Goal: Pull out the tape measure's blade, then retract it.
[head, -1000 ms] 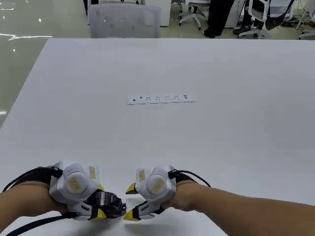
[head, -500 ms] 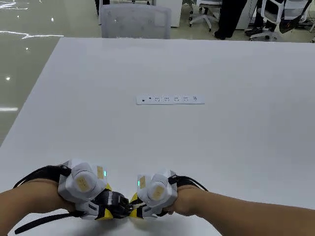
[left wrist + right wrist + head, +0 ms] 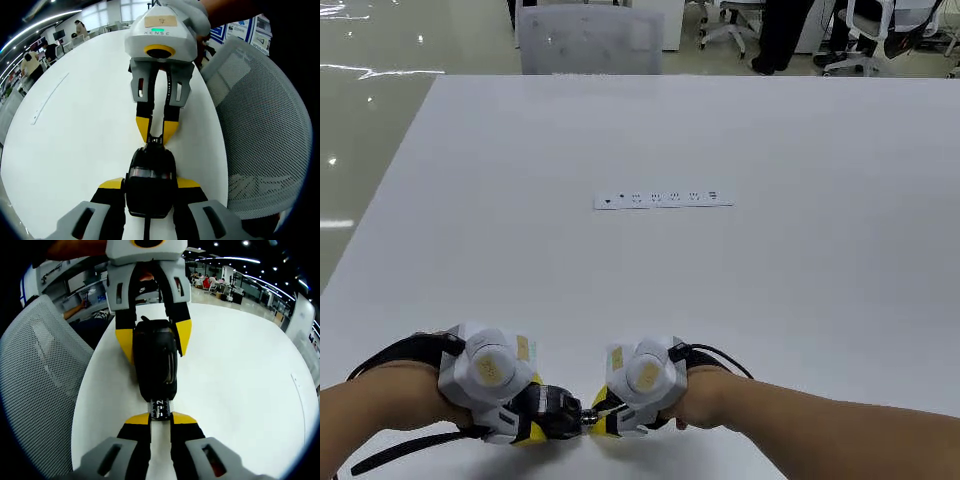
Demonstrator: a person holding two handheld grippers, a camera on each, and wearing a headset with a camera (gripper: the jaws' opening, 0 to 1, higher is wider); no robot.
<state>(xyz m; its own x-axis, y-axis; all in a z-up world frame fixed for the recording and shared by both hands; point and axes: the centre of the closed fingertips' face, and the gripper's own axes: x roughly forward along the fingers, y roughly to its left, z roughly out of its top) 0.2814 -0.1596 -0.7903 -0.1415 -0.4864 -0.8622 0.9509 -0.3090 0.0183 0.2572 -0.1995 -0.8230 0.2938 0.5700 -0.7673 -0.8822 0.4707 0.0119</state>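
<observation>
My left tongs (image 3: pixel 150 183) are clamping the black, rounded case of the tape measure (image 3: pixel 156 360). My right tongs (image 3: pixel 161 420) are pinching the short, numbered blade (image 3: pixel 160 409) peeping from it. All this is sitting well nearer me than the power strip (image 3: pixel 662 199) on the white table (image 3: pixel 790 140).

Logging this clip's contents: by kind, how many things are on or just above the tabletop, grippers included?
Tape measure: 1
Power strip: 1
Grippers: 2 (left gripper, right gripper)
Total: 4
</observation>
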